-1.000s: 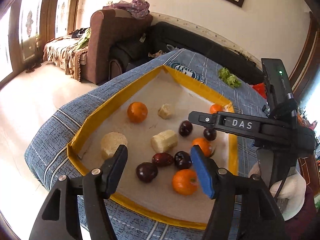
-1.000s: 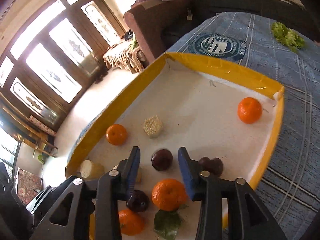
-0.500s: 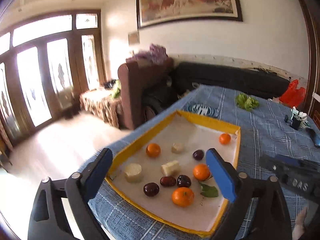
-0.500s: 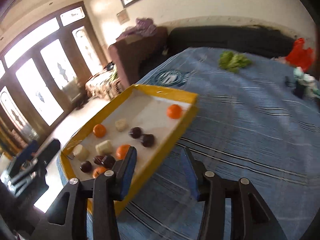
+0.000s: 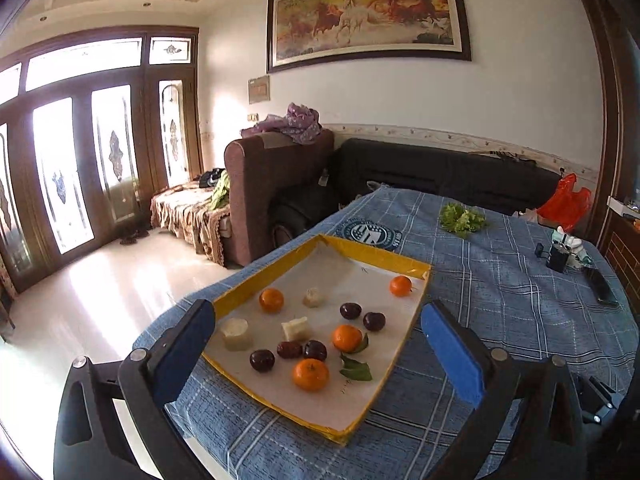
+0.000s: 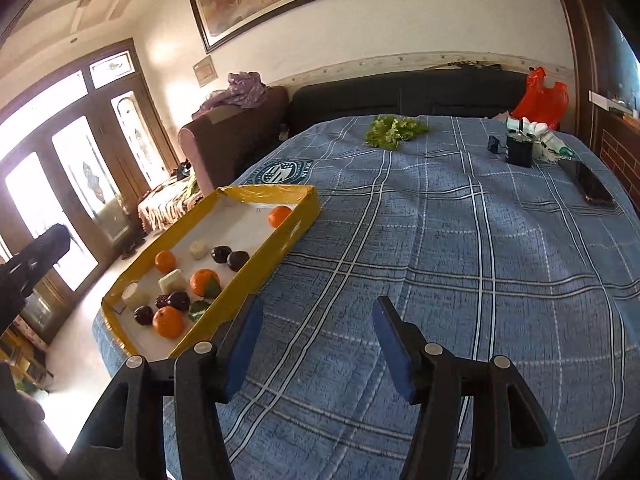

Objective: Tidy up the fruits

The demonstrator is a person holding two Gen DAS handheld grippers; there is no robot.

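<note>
Left wrist view, opening empty tongs [image 5: 320, 344], fruit tray [image 5: 376, 255]

Tray [image 5: 256, 286] of fruit on my table [image 5: 500, 304], near its left edge.
I see oranges [image 5: 310, 374], plums [image 5: 262, 360] inside; greens [image 5: 462, 218] lie behind, sofa [image 5: 440, 172] beyond.

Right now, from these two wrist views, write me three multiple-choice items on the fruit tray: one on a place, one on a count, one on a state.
1. Where does the lone orange lie in the tray?
A. far right corner
B. near left corner
C. outside the tray

2. How many oranges lie in the tray?
A. two
B. four
C. six

3. What does the left gripper hold?
A. an orange
B. a leaf
C. nothing

Answers:
1 A: it sits alone by the far yellow rim.
2 B: four orange fruits show in the left wrist view.
3 C: its jaws stand wide apart with no fruit between the pads.
</note>
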